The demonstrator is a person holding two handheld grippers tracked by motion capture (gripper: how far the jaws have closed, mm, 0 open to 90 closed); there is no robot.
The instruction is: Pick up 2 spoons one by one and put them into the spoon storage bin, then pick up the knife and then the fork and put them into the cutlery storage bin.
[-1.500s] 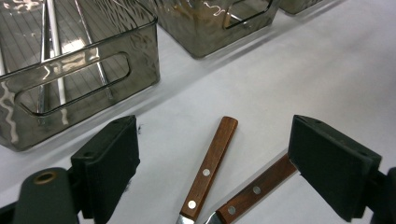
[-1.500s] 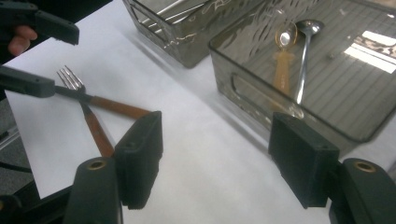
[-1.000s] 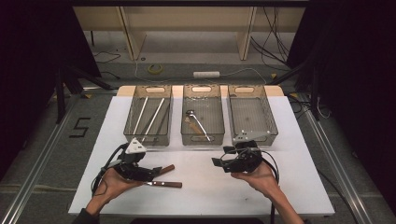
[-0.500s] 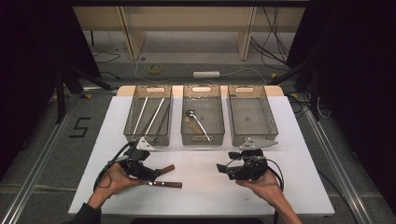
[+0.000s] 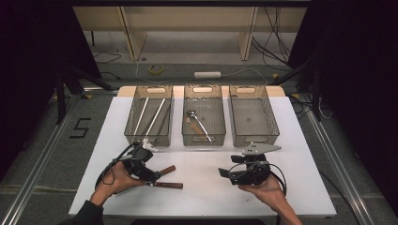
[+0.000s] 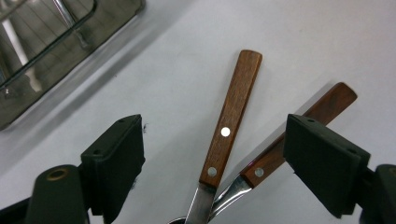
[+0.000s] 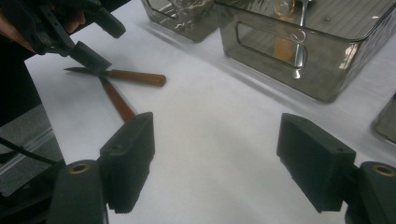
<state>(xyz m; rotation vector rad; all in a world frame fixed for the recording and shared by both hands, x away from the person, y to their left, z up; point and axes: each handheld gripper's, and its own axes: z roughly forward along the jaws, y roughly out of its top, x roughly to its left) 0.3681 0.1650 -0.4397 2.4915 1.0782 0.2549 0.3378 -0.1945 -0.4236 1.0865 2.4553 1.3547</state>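
Now the left gripper [image 5: 151,176] hangs just over two knives with brown wooden handles on the white table [image 5: 206,197]; its jaws are spread wide and pinch nothing. In the left gripper view the straighter knife [image 6: 231,119] lies between the two black pads, and the second knife [image 6: 299,135] slants beside it, partly hidden behind the far pad [image 6: 322,163]; the metal blades cross low down near the gripper. The right gripper [image 5: 224,173] waits well apart, over bare table; its jaws have just been opening, and nothing is between them.

The job looks like sorting the knives into the three see-through bins [image 5: 251,121] at the back of the table (the left bin [image 5: 149,123] has long thin sticks in it, the middle bin [image 5: 202,121] has a metal spoon or the like, the right one looks bare).

To do this step well, I think the left gripper should pick just one knife; it should come straight down so one pad lands on each side of the straighter handle; the pads should stay clear of the second knife, or both may lift or slide. It should squeeze on the wood, not the thin blade; the crossed blades may snag, so the lift should be slow.
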